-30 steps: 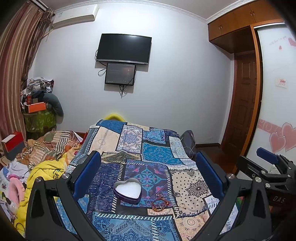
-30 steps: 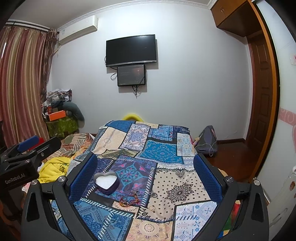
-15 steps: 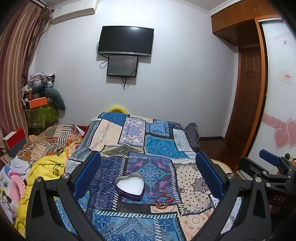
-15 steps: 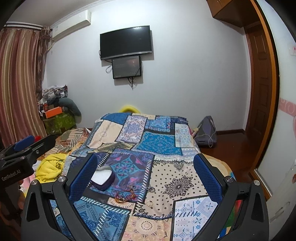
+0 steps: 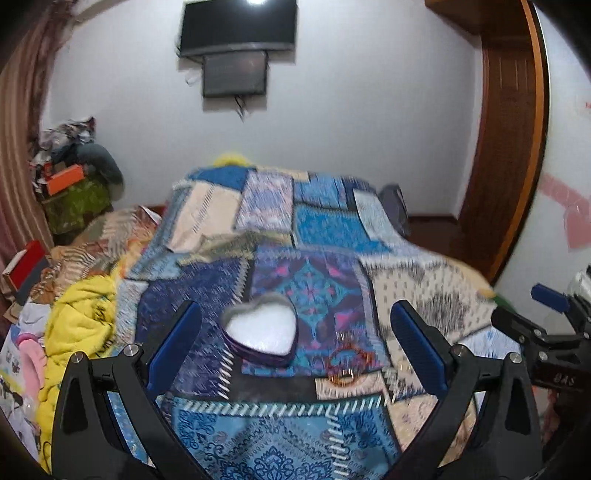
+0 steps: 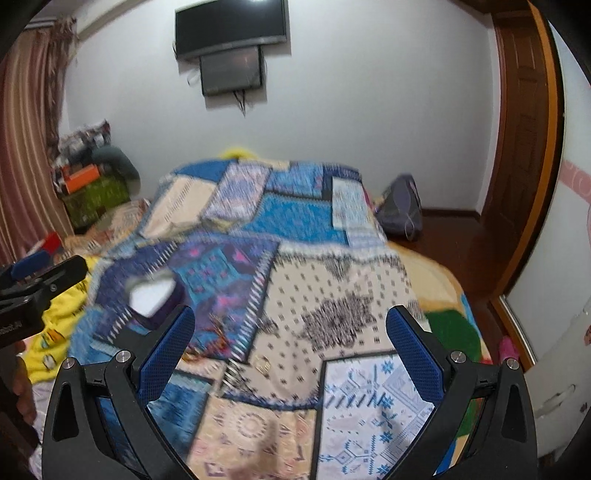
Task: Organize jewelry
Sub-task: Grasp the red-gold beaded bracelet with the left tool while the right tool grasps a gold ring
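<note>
Progress nil: heart-shaped box [image 5: 262, 332] on bed [image 5: 325, 266] looks empty; bracelet [image 5: 347, 363] and small pieces lie beside it. Left claw [image 5: 295, 343] and right claw [image 6: 290, 345] both released, holding nothing.

Right gripper [image 6: 290, 345] jaws wide apart above patchwork bedspread [image 6: 332, 295] — heart-shaped box [image 6: 151, 295], blurred bracelet [image 6: 212, 338] ahead-left.

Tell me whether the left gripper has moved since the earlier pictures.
Yes. The left gripper has moved forward and tilted down: the heart-shaped box sits larger between its fingers, and the wall TV has slid to the top edge.
</note>
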Demonstrator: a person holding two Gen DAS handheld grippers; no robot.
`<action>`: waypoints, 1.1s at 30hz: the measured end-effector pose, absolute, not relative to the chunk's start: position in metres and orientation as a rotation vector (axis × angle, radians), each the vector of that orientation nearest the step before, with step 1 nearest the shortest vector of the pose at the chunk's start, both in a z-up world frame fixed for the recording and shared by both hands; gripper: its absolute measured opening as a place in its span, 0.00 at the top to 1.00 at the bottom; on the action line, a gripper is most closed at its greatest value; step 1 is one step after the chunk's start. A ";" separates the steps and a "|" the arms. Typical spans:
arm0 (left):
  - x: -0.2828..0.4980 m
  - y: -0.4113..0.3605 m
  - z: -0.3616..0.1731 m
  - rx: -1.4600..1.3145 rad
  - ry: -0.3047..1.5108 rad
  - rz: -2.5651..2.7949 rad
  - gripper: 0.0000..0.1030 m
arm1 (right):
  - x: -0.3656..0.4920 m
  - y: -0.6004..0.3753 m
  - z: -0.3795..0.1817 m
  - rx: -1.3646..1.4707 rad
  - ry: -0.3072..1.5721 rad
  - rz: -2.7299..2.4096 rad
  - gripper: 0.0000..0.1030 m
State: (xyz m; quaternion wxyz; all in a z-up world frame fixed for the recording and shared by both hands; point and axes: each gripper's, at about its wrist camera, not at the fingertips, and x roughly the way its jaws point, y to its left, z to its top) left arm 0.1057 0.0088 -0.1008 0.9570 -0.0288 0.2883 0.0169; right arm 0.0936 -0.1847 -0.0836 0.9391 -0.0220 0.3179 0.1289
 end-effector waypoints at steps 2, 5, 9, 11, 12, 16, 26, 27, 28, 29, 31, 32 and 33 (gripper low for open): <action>0.114 0.006 -0.117 -0.056 0.636 0.009 0.00 | 0.100 -0.187 -0.098 -0.064 0.693 0.246 0.00; 0.125 -0.002 -0.143 -0.029 0.719 -0.022 0.00 | 0.107 -0.188 -0.118 -0.082 0.758 0.258 0.00; 0.137 -0.010 -0.174 0.005 0.822 -0.046 0.00 | 0.115 -0.183 -0.141 -0.095 0.835 0.305 0.01; 0.140 -0.012 -0.185 0.013 0.859 -0.059 0.00 | 0.117 -0.181 -0.149 -0.100 0.857 0.331 0.06; 0.140 -0.012 -0.188 0.012 0.870 -0.066 0.00 | 0.119 -0.180 -0.153 -0.102 0.869 0.342 0.08; 0.147 -0.011 -0.201 -0.015 0.908 -0.114 0.07 | 0.129 -0.175 -0.166 -0.094 0.915 0.396 0.24; 0.165 -0.016 -0.222 -0.061 0.984 -0.233 0.49 | 0.144 -0.154 -0.181 -0.125 0.960 0.505 0.54; 0.166 -0.016 -0.223 -0.061 0.983 -0.241 0.51 | 0.145 -0.153 -0.185 -0.127 0.971 0.516 0.55; 0.166 -0.017 -0.224 -0.063 0.983 -0.249 0.53 | 0.146 -0.152 -0.187 -0.124 0.979 0.522 0.56; 0.167 -0.017 -0.225 -0.064 0.984 -0.256 0.56 | 0.146 -0.151 -0.190 -0.123 0.985 0.526 0.57; 0.169 -0.017 -0.227 -0.073 0.990 -0.278 0.58 | 0.146 -0.151 -0.191 -0.123 0.986 0.527 0.57; 0.170 -0.018 -0.228 -0.076 0.992 -0.287 0.58 | 0.147 -0.152 -0.191 -0.121 0.986 0.530 0.58; 0.171 -0.019 -0.229 -0.077 0.992 -0.299 0.58 | 0.147 -0.152 -0.192 -0.116 0.986 0.531 0.59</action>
